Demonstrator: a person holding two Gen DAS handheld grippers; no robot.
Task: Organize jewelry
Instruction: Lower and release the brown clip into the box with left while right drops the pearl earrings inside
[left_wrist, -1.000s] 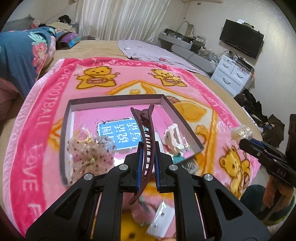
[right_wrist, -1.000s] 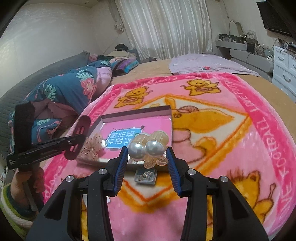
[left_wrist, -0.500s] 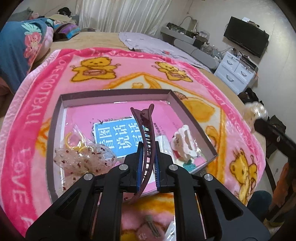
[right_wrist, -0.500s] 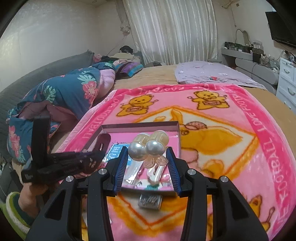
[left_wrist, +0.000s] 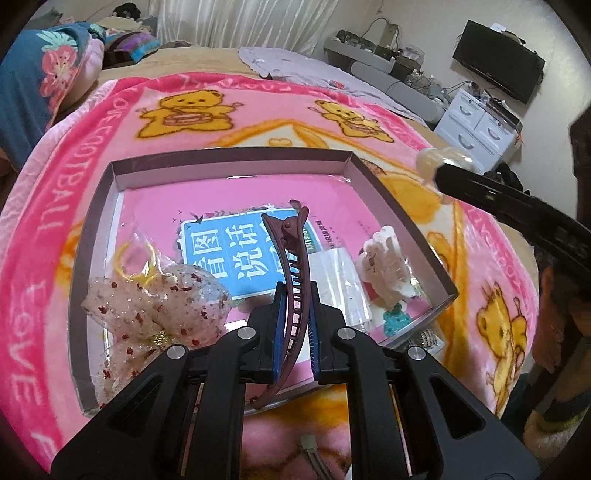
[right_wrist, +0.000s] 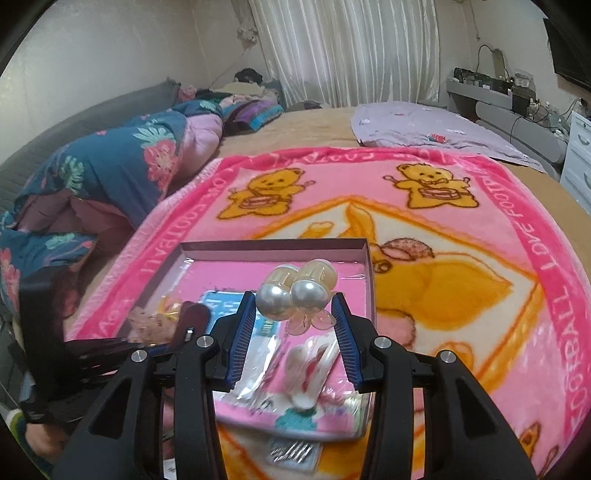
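Note:
My left gripper is shut on a long maroon hair clip, held over the near part of a shallow box with a pink bottom. My right gripper is shut on a pearl hair clip above the box; it also shows at the right of the left wrist view. In the box lie a sheer dotted bow, yellow hair ties, a white claw clip and a clear bag.
The box sits on a pink bear-print blanket on a bed. A small packet of pins and a small clip lie on the blanket by the box's near edge. A blue floral quilt is piled at the left.
Both grippers have moved forward over the box with their clips still held. The box now fills more of both views.

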